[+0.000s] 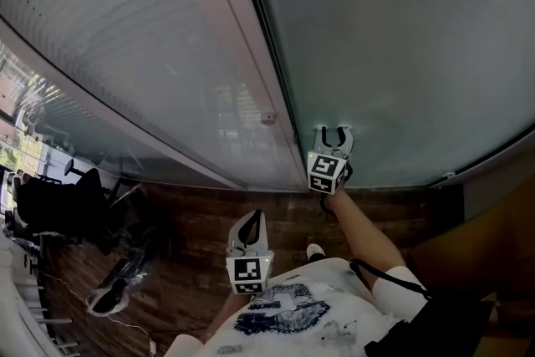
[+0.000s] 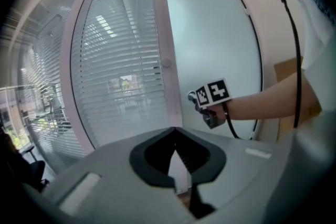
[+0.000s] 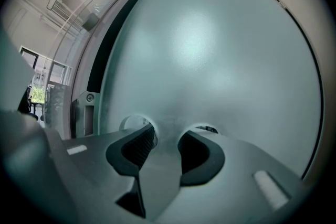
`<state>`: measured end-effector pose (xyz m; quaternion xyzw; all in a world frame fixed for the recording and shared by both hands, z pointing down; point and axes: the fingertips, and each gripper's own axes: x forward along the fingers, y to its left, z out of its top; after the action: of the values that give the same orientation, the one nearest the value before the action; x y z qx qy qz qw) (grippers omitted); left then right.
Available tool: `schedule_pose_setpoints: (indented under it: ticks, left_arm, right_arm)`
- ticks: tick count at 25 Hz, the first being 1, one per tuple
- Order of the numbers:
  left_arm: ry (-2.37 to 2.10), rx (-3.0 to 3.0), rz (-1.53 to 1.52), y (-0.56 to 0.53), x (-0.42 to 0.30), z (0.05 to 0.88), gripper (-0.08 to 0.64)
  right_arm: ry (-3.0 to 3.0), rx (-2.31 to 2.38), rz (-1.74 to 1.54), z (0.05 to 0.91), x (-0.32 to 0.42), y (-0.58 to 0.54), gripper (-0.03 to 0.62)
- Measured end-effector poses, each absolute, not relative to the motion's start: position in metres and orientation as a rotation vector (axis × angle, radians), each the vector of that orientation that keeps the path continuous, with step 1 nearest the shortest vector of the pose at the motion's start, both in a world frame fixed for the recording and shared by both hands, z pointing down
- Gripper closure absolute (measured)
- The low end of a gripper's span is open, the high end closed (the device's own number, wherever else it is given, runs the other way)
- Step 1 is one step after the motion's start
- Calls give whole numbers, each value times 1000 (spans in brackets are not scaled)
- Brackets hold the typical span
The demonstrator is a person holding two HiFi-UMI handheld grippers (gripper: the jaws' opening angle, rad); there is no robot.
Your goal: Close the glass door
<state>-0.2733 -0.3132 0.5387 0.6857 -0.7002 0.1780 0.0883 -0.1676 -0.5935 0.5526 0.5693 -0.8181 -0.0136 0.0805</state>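
right gripper (image 1: 336, 133): jaws spread wide, gripping nothing, tips against glass door (image 1: 401, 38) for pushing; left gripper (image 1: 250, 220): jaws together, spare.

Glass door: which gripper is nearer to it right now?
Right. The right gripper is right at the glass door, jaws apart, near the door's left edge in the head view. The left gripper is held back near the person's torso, apart from the door.

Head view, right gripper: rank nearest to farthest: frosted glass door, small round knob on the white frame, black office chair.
1. Frosted glass door: at the right gripper tips.
2. Small round knob on the white frame: just to its left.
3. Black office chair: far left, on the floor.
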Motion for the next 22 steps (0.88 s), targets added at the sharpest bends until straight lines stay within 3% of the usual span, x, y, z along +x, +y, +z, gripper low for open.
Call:
schedule_pose_setpoints:
  ticks: [11,13,15,22]
  left_arm:
    - [-2092,1999,493,-228,-307,543,557]
    - [-2092,1986,485,-214,-312,546,557]
    - [-2094,1991,471,-203,-314,546,557]
    - [-2062,2077,446,-182,-305,542,557]
  right_arm:
    - [-2447,1637,129,563,-148,-584,439]
    - [-2430,1656,115,561,-140,-569,453]
    - [-2438,1679,87,554,-135,-550,510]
    - [-2448,1675,52,535,-122,-487,538]
